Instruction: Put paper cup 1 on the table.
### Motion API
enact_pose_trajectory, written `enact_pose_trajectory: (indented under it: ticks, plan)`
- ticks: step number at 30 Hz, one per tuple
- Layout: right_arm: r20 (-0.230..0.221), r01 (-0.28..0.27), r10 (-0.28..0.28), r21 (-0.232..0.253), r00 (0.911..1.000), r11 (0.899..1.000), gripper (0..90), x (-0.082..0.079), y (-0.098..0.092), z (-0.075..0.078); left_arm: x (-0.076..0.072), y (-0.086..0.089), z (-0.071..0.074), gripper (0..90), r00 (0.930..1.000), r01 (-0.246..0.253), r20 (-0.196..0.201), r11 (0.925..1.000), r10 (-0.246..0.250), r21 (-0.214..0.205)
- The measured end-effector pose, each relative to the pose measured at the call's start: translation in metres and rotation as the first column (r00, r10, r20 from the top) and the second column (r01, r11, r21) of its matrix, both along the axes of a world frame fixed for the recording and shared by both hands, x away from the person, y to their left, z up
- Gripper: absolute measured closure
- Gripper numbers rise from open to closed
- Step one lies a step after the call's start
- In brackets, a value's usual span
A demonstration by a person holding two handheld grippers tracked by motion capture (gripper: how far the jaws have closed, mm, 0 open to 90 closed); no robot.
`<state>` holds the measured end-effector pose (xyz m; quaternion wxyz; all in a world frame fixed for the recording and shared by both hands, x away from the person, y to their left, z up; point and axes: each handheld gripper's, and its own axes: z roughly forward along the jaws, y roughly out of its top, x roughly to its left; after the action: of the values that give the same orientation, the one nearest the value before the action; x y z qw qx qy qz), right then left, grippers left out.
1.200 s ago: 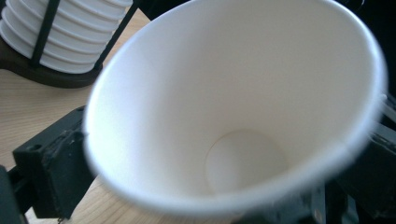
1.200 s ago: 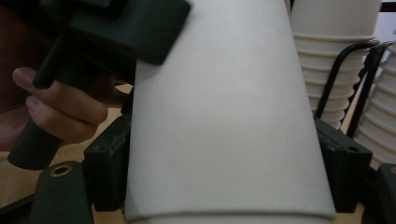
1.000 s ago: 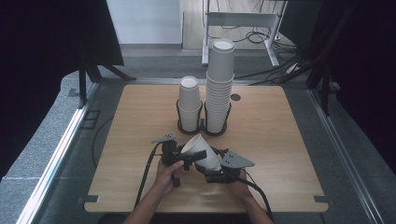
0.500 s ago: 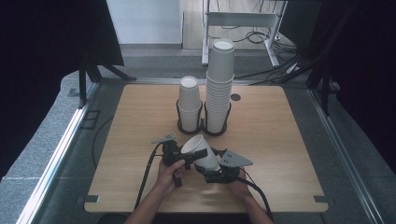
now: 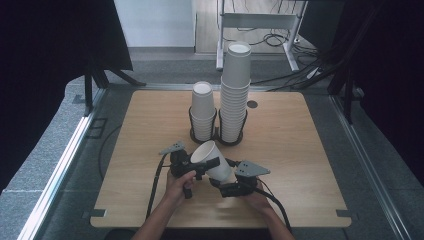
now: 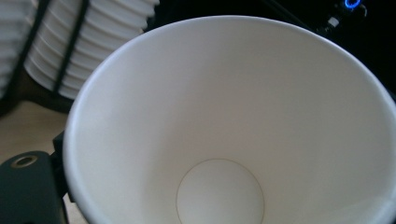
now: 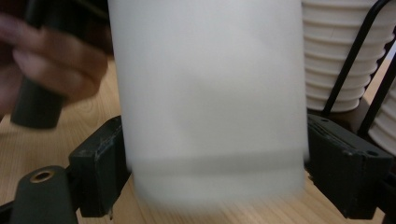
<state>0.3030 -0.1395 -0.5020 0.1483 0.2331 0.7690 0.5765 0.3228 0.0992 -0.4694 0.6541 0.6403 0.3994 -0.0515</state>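
Observation:
A white paper cup (image 5: pixel 204 151) lies tilted above the table's front middle, mouth toward the upper left. My left gripper (image 5: pixel 209 165) is shut across it near the rim; its jaws have just been closing, and one black finger lies over the cup wall. The left gripper view looks straight into the cup (image 6: pixel 224 116), with one jaw against its outer wall at the lower left. My right gripper (image 5: pixel 226 181) straddles the cup's base end. In the right gripper view the cup (image 7: pixel 210 93) is blurred between the sharp jaws, which have just been opening.
A black wire holder (image 5: pixel 216 132) at the table's middle carries a short stack of cups (image 5: pixel 203 107) and a taller stack (image 5: pixel 235 90). Bare wooden table (image 5: pixel 300 140) lies to either side. Cables trail from both grippers toward the front edge.
The left gripper's jaws have closed in on the cup near its rim. The cup has shifted slightly between the two grippers, while both hands stay about where they were.

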Motion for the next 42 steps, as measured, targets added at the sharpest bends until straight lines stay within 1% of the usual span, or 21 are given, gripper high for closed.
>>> enact_pose_trajectory:
  ticks: [2, 7, 8, 9, 13, 15, 18, 24, 27, 30, 33, 34, 35, 36, 38, 40, 42]
  plan:
    - [-0.011, -0.003, 0.002, -0.007, 0.9999, 1.000, 13.2, 0.001, 0.000, -0.001, 0.000, 0.006, 0.002, 12.0, 0.9999, -0.013, 0.001, 0.9999, 0.013, -0.011]
    - [-0.011, 0.003, -0.003, -0.024, 0.9999, 1.000, 13.2, 0.002, -0.002, 0.000, 0.002, 0.016, 0.005, 12.0, 0.9990, -0.045, 0.000, 0.9987, 0.045, -0.023]
    - [-0.009, 0.007, -0.007, -0.025, 0.9999, 1.000, 13.1, 0.002, -0.003, 0.000, 0.002, 0.017, 0.006, 12.0, 0.9988, -0.049, 0.003, 0.9987, 0.049, -0.016]
    - [-0.011, 0.009, -0.010, -0.024, 0.9999, 1.000, 13.2, 0.002, -0.003, 0.000, 0.002, 0.018, 0.007, 12.0, 0.9983, -0.057, 0.012, 0.9984, 0.057, -0.001]
    - [-0.008, 0.023, -0.023, -0.025, 0.9997, 0.999, 13.5, 0.003, -0.007, 0.001, 0.000, 0.021, 0.011, 11.9, 0.9961, -0.079, 0.042, 0.9965, 0.078, 0.028]
    - [-0.007, 0.028, -0.028, -0.025, 0.9996, 0.999, 13.6, 0.004, -0.008, 0.001, 0.000, 0.023, 0.012, 11.9, 0.9943, -0.094, 0.055, 0.9944, 0.091, 0.049]
    - [-0.008, 0.030, -0.030, -0.027, 0.9995, 0.999, 13.7, 0.004, -0.009, 0.001, 0.000, 0.026, 0.013, 11.9, 0.9919, -0.115, 0.061, 0.9907, 0.111, 0.073]
    - [-0.007, 0.030, -0.030, -0.031, 0.9995, 0.999, 13.8, 0.004, -0.010, 0.001, 0.000, 0.030, 0.014, 11.9, 0.9844, -0.164, 0.086, 0.9782, 0.154, 0.128]
    - [-0.004, 0.028, -0.028, -0.032, 0.9996, 0.999, 13.8, 0.004, -0.009, 0.001, 0.000, 0.032, 0.015, 11.9, 0.9798, -0.187, 0.104, 0.9680, 0.171, 0.167]
    - [-0.002, 0.025, -0.025, -0.034, 0.9997, 0.999, 13.8, 0.003, -0.009, 0.001, 0.000, 0.033, 0.015, 11.9, 0.9766, -0.202, 0.113, 0.9619, 0.183, 0.185]
    - [-0.002, 0.026, -0.026, -0.035, 0.9997, 0.999, 13.8, 0.003, -0.009, 0.000, 0.001, 0.035, 0.014, 11.9, 0.9728, -0.220, 0.121, 0.9522, 0.197, 0.212]
    - [-0.002, 0.026, -0.026, -0.035, 0.9997, 0.999, 13.8, 0.003, -0.009, 0.001, 0.001, 0.036, 0.014, 11.9, 0.9712, -0.227, 0.123, 0.9500, 0.204, 0.215]
    - [-0.002, 0.026, -0.027, -0.035, 0.9996, 0.999, 13.8, 0.003, -0.009, 0.001, 0.001, 0.036, 0.013, 11.9, 0.9713, -0.227, 0.121, 0.9498, 0.205, 0.215]
    - [-0.002, 0.027, -0.027, -0.035, 0.9996, 0.999, 13.8, 0.003, -0.010, 0.001, 0.001, 0.037, 0.013, 11.9, 0.9708, -0.230, 0.119, 0.9481, 0.208, 0.219]
    - [-0.003, 0.028, -0.028, -0.037, 0.9996, 0.999, 13.8, 0.004, -0.010, 0.000, 0.002, 0.038, 0.012, 11.9, 0.9668, -0.247, 0.126, 0.9397, 0.222, 0.237]
    - [-0.002, 0.029, -0.029, -0.040, 0.9996, 0.999, 13.7, 0.004, -0.010, 0.000, 0.002, 0.040, 0.011, 11.8, 0.9615, -0.268, 0.132, 0.9276, 0.241, 0.260]
    - [-0.002, 0.031, -0.031, -0.041, 0.9995, 0.999, 13.8, 0.004, -0.010, 0.000, 0.003, 0.042, 0.011, 11.9, 0.9579, -0.282, 0.134, 0.9212, 0.254, 0.268]
